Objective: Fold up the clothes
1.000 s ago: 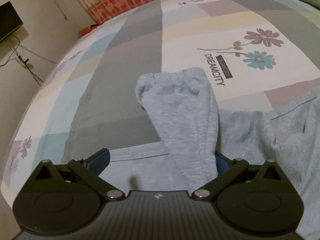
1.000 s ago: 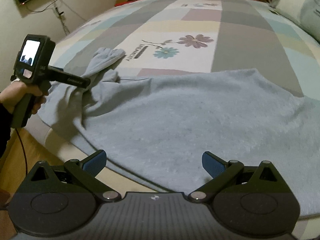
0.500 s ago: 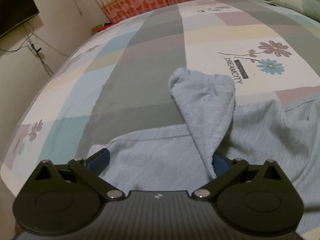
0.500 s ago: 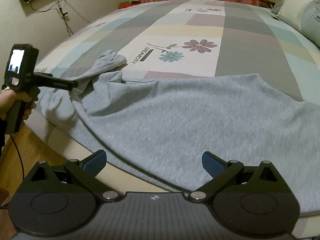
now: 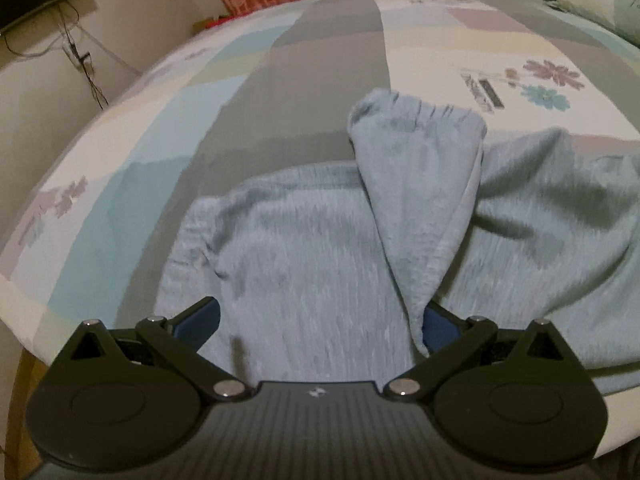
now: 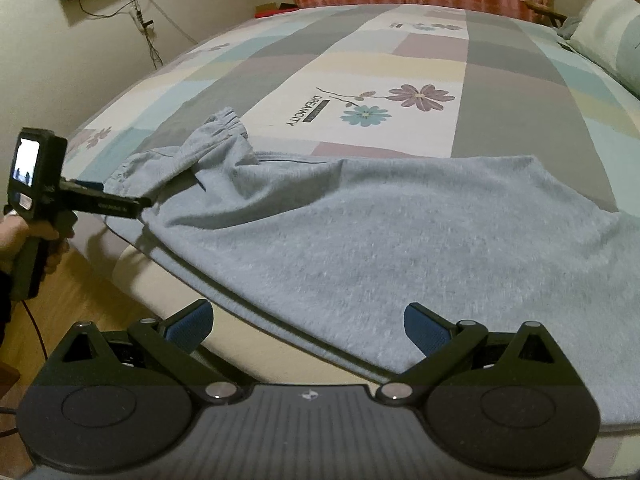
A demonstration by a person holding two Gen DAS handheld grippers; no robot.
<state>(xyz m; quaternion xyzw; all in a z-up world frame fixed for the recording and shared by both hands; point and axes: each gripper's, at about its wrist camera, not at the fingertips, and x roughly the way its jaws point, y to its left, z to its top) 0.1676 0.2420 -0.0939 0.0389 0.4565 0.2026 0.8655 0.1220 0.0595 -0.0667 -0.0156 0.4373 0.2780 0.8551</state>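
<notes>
left gripper (image 5: 318, 326) spread, sleeve (image 5: 420, 184) draped on its right finger, seemingly | right gripper (image 6: 308, 326) spread above sweater (image 6: 380, 248) hem on bed (image 6: 516, 92)

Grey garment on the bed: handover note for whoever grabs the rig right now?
Left gripper: jaws wide, but a strip of the grey garment is draped against its right finger, running from there to the elastic cuff. Whether it is truly held I cannot tell.
Right gripper: open, empty, hovering over the garment's near edge at the bed side.
Garment: spread across the near part of the bed, bunched and wrinkled toward the left gripper.
Done: no clean fold visible.
Left: flatten the bunched end, then fold.
</notes>
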